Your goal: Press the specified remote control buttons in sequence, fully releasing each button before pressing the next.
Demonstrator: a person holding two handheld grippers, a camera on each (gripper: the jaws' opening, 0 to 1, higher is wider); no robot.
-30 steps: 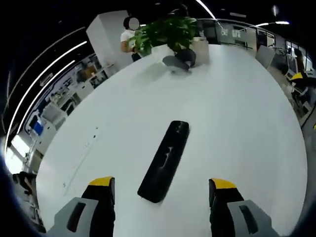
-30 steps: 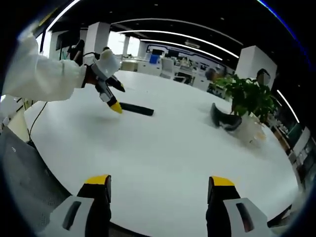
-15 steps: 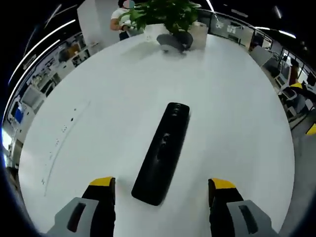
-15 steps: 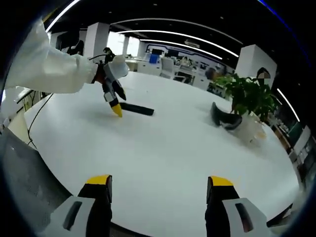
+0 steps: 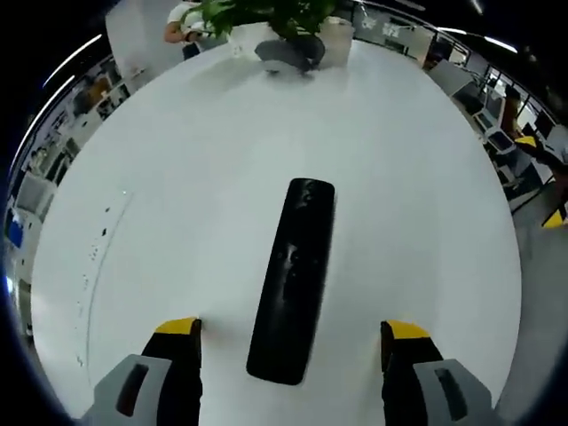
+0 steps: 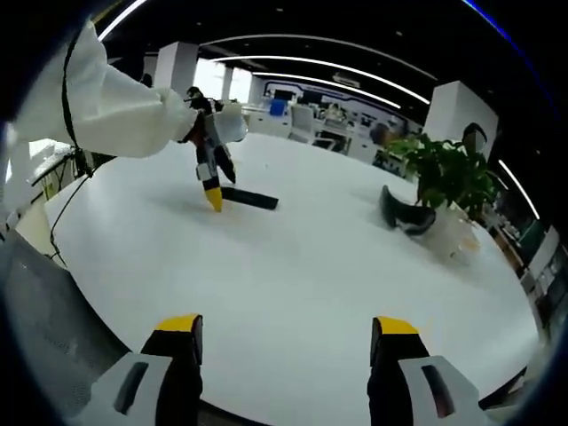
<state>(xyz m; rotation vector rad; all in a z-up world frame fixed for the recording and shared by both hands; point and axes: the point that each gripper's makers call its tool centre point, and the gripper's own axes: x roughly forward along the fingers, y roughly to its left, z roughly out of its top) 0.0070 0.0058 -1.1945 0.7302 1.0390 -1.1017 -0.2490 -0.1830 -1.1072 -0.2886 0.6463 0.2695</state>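
A long black remote control [image 5: 294, 277] lies flat on the white table [image 5: 177, 177], pointing away, its near end between the yellow-tipped jaws of my left gripper [image 5: 291, 330], which stands open just above it. In the right gripper view the same remote [image 6: 249, 198] lies far off at the left, with the left gripper [image 6: 213, 191] pointing steeply down at its end, held by a person's white sleeve [image 6: 106, 111]. My right gripper [image 6: 284, 330] is open over bare table [image 6: 293, 266] with nothing between its jaws.
A potted green plant [image 6: 451, 191] and a dark curved object [image 6: 401, 213] stand at the table's far side; they also appear as plant [image 5: 266, 13] and dark object [image 5: 286, 51]. Office desks and people lie beyond. A cable [image 6: 67, 213] runs off the left edge.
The left gripper has tilted down and come closer over the remote, which now looks larger and reaches between its jaws. The right gripper has stayed put.
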